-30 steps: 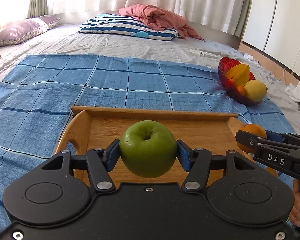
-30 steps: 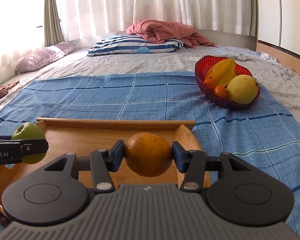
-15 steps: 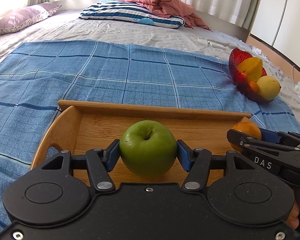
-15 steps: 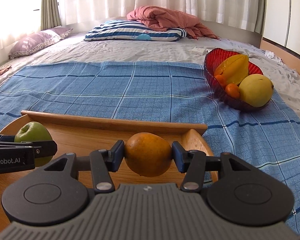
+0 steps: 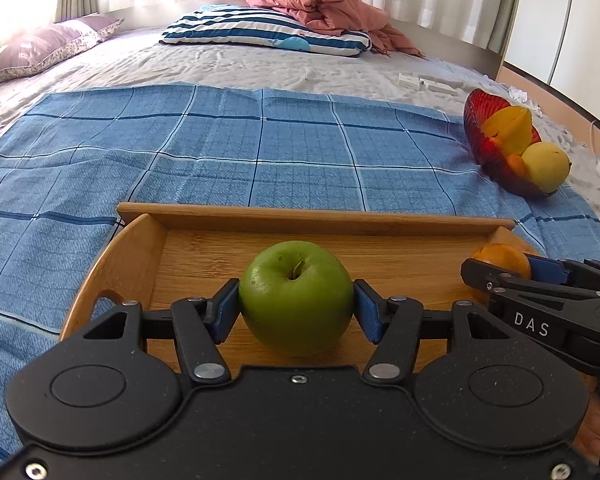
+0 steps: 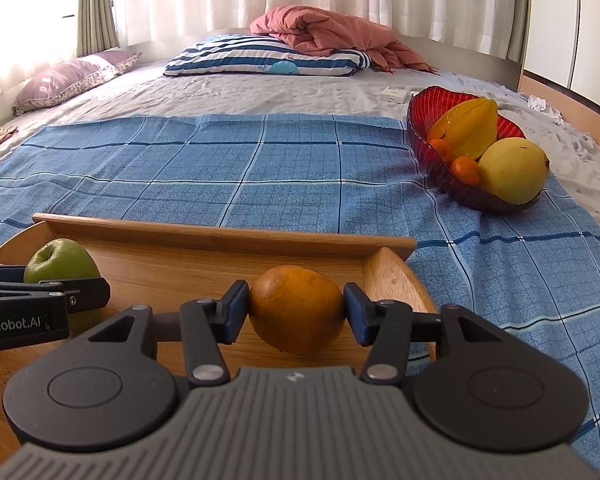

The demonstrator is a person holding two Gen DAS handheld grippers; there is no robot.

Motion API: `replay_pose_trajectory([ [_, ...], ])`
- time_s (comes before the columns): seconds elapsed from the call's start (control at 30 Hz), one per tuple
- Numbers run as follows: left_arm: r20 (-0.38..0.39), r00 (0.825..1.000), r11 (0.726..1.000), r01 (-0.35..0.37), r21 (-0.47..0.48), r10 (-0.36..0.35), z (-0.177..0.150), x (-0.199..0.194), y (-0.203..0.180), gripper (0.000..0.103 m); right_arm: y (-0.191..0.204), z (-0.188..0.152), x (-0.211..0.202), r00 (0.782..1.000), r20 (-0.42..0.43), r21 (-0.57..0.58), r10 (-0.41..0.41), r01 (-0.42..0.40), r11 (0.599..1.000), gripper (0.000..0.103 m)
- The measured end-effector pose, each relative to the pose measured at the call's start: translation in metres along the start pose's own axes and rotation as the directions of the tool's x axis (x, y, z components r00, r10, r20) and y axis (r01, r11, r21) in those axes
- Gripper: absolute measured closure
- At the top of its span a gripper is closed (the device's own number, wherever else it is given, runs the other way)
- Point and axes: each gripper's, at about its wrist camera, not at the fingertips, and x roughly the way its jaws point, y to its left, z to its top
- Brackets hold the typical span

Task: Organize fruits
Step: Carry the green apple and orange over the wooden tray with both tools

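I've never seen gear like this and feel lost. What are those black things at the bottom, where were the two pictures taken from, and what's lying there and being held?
There is no robot here: a person holds a two-finger gripper in each hand, and each carries a wide-angle camera looking forward along its fingers. That is why the black body fills the bottom of each picture.

In the left camera's picture, the left gripper is shut on a green apple. In the right camera's picture, the right gripper is shut on an orange. Both fruits are over a wooden tray, which sits on a blue checked cloth spread over a bed. To the right, a red bowl holds more fruit.
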Motion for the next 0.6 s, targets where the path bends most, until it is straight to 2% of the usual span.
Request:
replay_pose_trajectory([
  [0.6,0.001,1.0,1.0,-0.005,0.015,0.005,0.0007,0.0007,-0.002,0.045,0.0016,-0.0027,-0.0035,1.0,-0.002,-0.022,0.004,-0.004,1.0,0.045],
])
